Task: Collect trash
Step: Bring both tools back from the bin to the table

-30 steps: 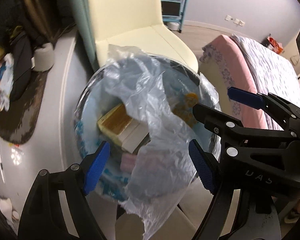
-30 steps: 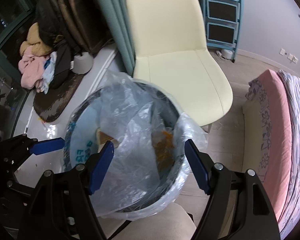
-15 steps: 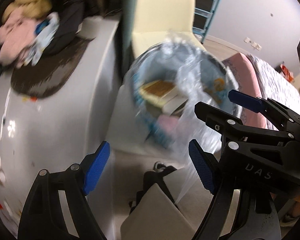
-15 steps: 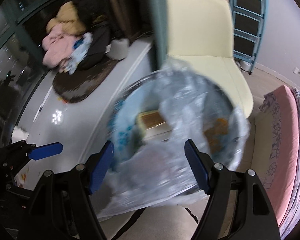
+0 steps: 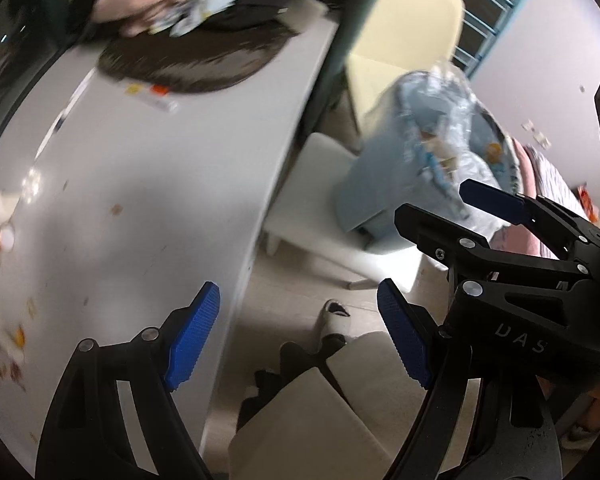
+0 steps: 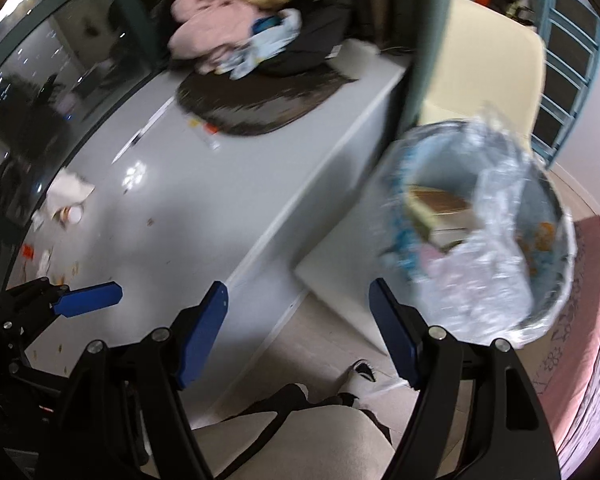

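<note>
Trash scraps point(image 6: 56, 210) lie scattered along the desk's point(image 6: 188, 208) left edge. Left claw point(image 5: 300, 336) and right claw point(image 6: 300, 332) both hang spread apart, holding nothing, above the floor just off the desk's near edge. Right of them, off the desk, stands the plastic-lined bin point(image 6: 496, 240).

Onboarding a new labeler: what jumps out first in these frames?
The trash bin, lined with a crinkled clear bag and already holding a box, stands on the right of the right wrist view, beside the cream chair. Left of it stretches the white table, littered with scraps and crumpled tissue. Both tools, left and right, are open and hold nothing.
</note>
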The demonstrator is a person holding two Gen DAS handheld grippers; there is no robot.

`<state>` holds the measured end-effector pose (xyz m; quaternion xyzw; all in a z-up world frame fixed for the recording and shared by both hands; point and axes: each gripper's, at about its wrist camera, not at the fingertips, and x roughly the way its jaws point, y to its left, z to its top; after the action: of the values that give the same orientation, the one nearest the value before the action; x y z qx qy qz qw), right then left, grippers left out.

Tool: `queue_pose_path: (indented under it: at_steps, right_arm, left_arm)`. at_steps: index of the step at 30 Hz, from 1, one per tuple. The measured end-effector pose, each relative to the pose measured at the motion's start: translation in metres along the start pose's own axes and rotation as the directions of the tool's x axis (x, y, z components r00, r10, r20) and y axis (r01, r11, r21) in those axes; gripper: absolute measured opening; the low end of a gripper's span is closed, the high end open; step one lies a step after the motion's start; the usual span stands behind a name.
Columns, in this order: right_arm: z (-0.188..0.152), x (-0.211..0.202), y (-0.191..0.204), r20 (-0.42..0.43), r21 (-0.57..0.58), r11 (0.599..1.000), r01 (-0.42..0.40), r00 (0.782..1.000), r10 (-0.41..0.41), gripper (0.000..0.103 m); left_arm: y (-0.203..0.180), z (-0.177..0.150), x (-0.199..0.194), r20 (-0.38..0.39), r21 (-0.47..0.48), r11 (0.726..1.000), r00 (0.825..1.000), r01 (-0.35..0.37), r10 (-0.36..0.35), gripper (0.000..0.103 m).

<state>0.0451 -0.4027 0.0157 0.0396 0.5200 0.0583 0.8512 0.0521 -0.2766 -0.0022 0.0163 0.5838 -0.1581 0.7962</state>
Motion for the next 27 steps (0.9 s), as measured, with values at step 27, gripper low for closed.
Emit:
queue_pose_path:
  at_steps: [27]
  right_arm:
    - [0.032, 0.061, 0.218, -0.143, -0.492, 0.834, -0.248, 0.969, 0.204, 0.07]
  left_arm:
    - [0.19, -0.071, -0.046, 0.006, -0.53, 0.831, 0.978, -0.172, 0.206, 0.078]
